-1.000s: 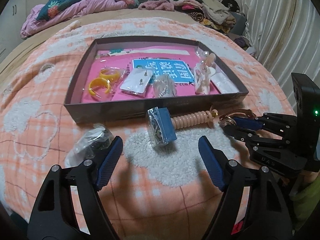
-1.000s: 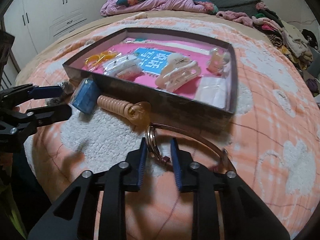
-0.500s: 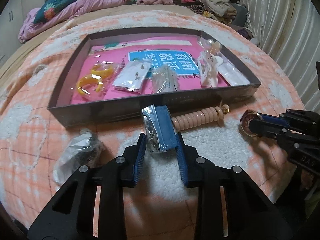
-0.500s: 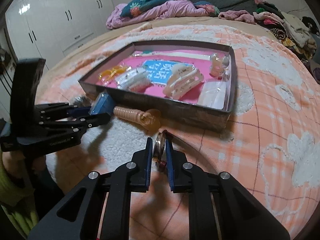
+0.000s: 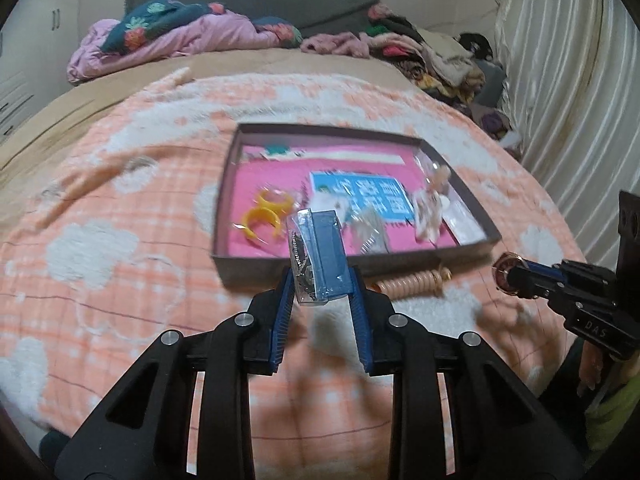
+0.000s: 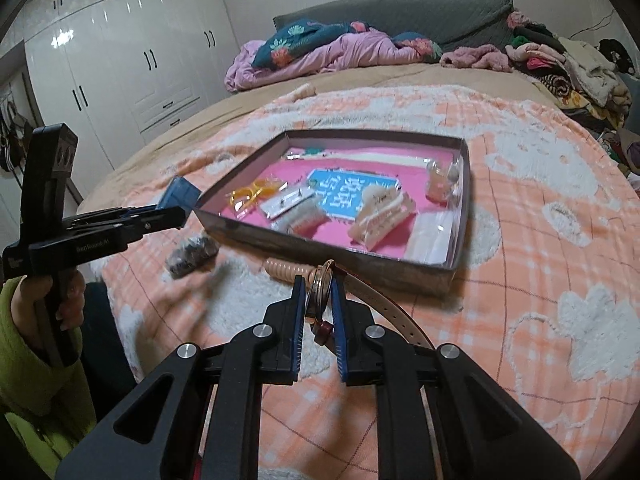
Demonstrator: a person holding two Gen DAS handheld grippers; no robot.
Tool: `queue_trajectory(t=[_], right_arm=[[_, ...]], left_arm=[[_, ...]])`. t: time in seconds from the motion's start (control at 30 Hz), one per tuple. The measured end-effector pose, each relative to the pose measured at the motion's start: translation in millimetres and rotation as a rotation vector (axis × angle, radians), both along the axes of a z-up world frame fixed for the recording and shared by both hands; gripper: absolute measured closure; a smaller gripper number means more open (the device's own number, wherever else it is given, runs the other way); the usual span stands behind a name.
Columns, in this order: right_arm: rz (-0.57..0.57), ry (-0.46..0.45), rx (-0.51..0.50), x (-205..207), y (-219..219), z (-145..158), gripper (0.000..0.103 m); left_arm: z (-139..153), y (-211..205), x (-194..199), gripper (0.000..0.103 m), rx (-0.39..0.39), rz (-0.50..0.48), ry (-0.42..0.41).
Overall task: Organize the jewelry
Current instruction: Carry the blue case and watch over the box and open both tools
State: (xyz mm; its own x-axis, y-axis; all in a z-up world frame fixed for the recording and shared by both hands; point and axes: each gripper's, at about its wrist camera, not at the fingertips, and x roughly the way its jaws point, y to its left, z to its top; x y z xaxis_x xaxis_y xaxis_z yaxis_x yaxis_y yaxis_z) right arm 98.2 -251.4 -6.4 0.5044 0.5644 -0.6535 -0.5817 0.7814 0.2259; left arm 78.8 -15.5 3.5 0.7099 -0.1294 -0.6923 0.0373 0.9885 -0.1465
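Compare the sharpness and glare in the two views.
Left wrist view: the box and blanket are motion-smeared, while the left claw and its blue packet stay sharp. Right wrist view: crisper overall, with glare spots on the wardrobe; fisheye bending in both.

We cannot read the blue card [image 5: 362, 199] in the tray [image 5: 352, 266]; it is blurred, and the blue packet [image 5: 320, 258] hides part of the tray's wall.
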Motion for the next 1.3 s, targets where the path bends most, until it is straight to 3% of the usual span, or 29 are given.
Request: queue_trajectory(t=[0.53, 0.93, 1.3], right_arm=[[-0.029, -0.092, 0.047, 16.8, 7.3, 42.2, 0.091], [-0.046, -0.191, 0.045, 38.3, 22.1, 75.6, 0.091], [-0.078, -0.205, 0.089, 63.3, 22.2, 92.6, 0.091]], left_arm=[[27.2, 15.4, 11.1, 0.083, -0.017, 0.034, -0.074], [31.6, 5.3, 30.7, 0.083, -0.013, 0.016, -0.091], [30.1, -3.9, 52.1, 0.084, 0.002, 0.009, -0.084]])
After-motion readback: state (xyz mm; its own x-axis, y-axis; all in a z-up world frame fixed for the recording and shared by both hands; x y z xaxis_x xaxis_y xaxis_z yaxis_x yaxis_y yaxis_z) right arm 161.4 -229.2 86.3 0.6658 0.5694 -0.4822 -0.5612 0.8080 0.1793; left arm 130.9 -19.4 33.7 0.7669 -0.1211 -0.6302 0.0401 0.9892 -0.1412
